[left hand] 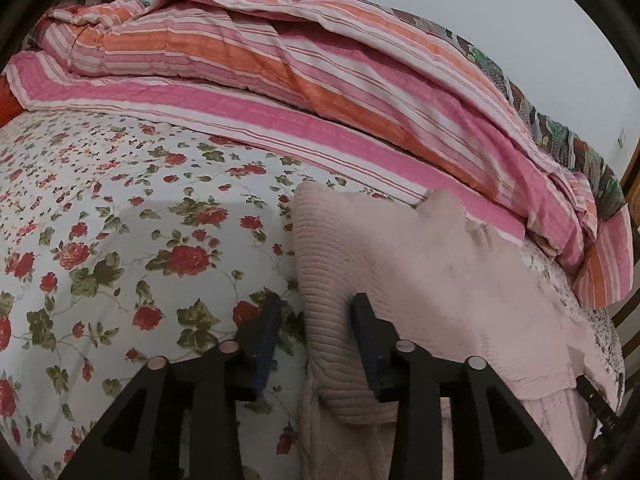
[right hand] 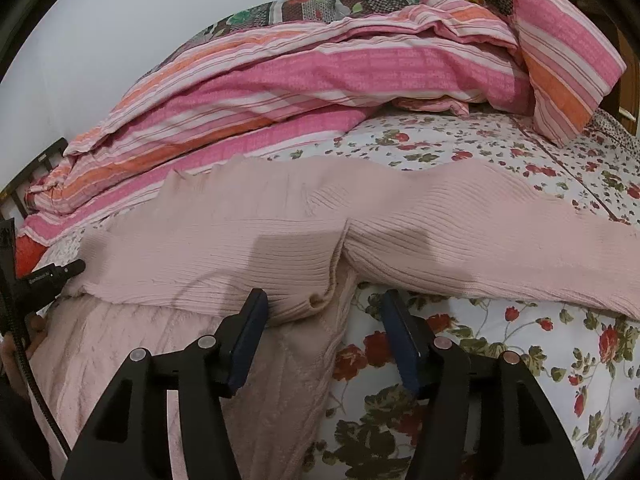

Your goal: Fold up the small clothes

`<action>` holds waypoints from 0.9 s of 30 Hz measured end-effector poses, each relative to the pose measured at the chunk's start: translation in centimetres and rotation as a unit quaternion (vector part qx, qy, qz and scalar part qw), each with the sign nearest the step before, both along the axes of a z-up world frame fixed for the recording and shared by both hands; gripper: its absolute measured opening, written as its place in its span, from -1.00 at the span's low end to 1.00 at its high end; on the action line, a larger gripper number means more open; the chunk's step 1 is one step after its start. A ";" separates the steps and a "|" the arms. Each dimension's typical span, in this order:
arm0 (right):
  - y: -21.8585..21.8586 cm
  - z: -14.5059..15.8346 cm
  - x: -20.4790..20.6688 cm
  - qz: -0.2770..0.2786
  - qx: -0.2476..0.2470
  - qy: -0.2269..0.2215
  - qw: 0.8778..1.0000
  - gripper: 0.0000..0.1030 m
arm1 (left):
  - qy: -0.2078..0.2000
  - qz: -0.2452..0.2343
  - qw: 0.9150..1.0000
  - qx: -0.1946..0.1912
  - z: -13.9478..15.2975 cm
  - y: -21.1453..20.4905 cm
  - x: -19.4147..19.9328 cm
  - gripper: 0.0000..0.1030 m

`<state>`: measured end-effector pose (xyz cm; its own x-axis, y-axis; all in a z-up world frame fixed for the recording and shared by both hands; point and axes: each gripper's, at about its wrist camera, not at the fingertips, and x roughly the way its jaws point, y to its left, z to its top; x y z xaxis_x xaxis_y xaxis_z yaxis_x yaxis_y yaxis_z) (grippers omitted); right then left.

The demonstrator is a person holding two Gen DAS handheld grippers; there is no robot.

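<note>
A pale pink ribbed sweater lies folded over on the floral bedsheet. My left gripper is open at the sweater's left folded edge. One finger rests on the knit and the other stands over the bare sheet. In the right wrist view the sweater spreads across the bed, with a sleeve running off to the right. My right gripper is open, and the sweater's lower folded edge lies loose between the jaws. The left gripper's black body shows at the left edge.
A heaped pink and orange striped quilt fills the far side of the bed against the wall. A patterned dark blanket lies behind it. Dark wooden bed rails show at the frame edge. Floral sheet is bare on the right.
</note>
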<state>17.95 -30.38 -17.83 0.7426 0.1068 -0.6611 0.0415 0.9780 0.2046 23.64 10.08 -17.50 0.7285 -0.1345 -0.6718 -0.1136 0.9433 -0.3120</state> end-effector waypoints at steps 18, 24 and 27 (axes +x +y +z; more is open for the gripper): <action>0.4 0.0 -0.1 0.000 -0.018 0.002 1.000 0.19 | 0.002 -0.009 1.000 0.010 -0.1 -0.2 -0.1 -0.07; 0.3 0.0 -0.3 0.003 -0.011 0.001 1.000 0.22 | 0.002 -0.008 1.000 0.010 -0.1 -0.2 -0.3 -0.06; 0.4 0.0 -0.3 0.003 -0.015 0.001 1.000 0.23 | 0.002 -0.008 1.000 0.010 0.0 -0.3 -0.3 -0.06</action>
<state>17.68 -29.98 -17.80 0.7407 0.0926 -0.6654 0.0351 0.9838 0.1760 23.32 9.81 -17.55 0.7238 -0.1325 -0.6771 -0.1003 0.9508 -0.2933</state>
